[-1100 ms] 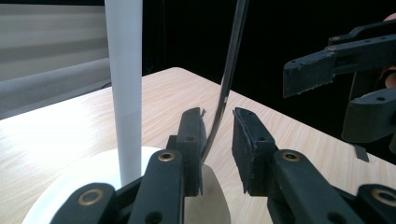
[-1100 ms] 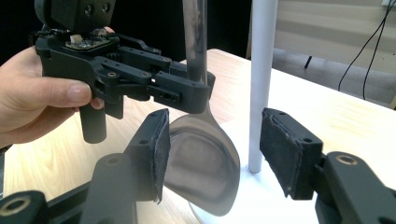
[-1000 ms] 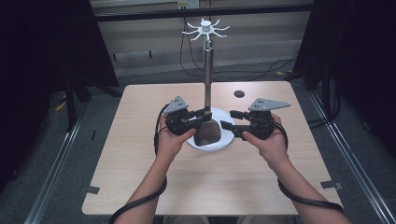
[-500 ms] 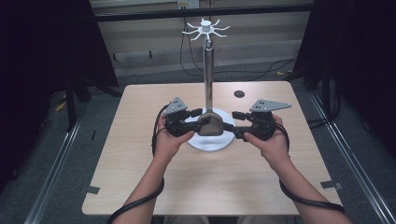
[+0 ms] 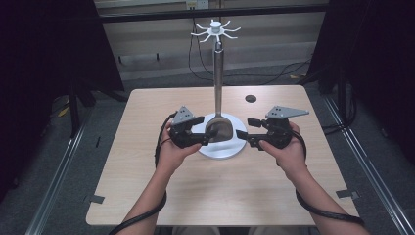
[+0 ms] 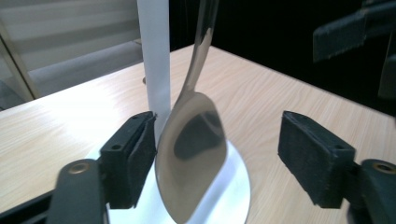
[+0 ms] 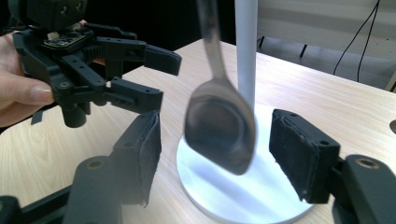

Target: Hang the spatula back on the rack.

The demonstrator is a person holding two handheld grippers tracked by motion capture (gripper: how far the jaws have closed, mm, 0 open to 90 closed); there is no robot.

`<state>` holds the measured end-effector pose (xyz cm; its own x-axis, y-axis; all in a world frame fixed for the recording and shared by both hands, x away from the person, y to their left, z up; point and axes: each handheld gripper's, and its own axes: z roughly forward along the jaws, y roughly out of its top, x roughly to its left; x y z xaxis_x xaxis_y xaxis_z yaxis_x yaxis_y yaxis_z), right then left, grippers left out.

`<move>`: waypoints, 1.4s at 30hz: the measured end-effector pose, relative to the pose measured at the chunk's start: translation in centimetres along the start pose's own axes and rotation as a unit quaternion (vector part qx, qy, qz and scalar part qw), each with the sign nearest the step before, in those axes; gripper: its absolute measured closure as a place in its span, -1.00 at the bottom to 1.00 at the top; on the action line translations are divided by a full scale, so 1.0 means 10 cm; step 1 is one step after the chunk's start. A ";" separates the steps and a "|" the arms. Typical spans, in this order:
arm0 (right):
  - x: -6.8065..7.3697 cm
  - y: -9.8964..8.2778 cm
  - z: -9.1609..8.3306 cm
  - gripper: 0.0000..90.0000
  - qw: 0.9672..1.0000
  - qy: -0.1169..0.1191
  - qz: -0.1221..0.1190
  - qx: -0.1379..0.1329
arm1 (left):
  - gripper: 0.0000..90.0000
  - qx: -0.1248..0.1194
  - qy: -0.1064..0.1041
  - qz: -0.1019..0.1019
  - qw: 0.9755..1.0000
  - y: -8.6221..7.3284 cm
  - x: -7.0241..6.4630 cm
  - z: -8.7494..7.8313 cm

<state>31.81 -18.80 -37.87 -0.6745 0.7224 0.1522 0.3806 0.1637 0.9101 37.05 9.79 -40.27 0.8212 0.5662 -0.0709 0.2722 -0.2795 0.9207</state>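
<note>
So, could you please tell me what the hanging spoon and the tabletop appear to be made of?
Spoon: polished metal, probably steel, judging by its mirror-like reflections. Tabletop: light wood or wood-look laminate with visible grain lines and a matte finish; which one is unclear.

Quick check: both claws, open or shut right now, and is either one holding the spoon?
Left claw: open, jaws either side of the hanging spoon, not clamped on it.
Right claw: open, holding nothing; the spoon hangs between its jaws.

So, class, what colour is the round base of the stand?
White base, clearest in the right gripper view.
</note>
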 end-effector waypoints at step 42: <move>-0.15 -0.42 -0.19 -0.49 1.000 -0.007 0.021 0.013 | -0.72 0.008 0.019 -0.018 1.000 -0.48 -0.02 -0.30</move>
<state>29.98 -21.85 -41.17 -0.6482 0.7388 0.1844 0.4253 0.1504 0.8924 34.03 13.37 -43.51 0.7907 0.6057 -0.0894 0.3101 -0.2703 0.9114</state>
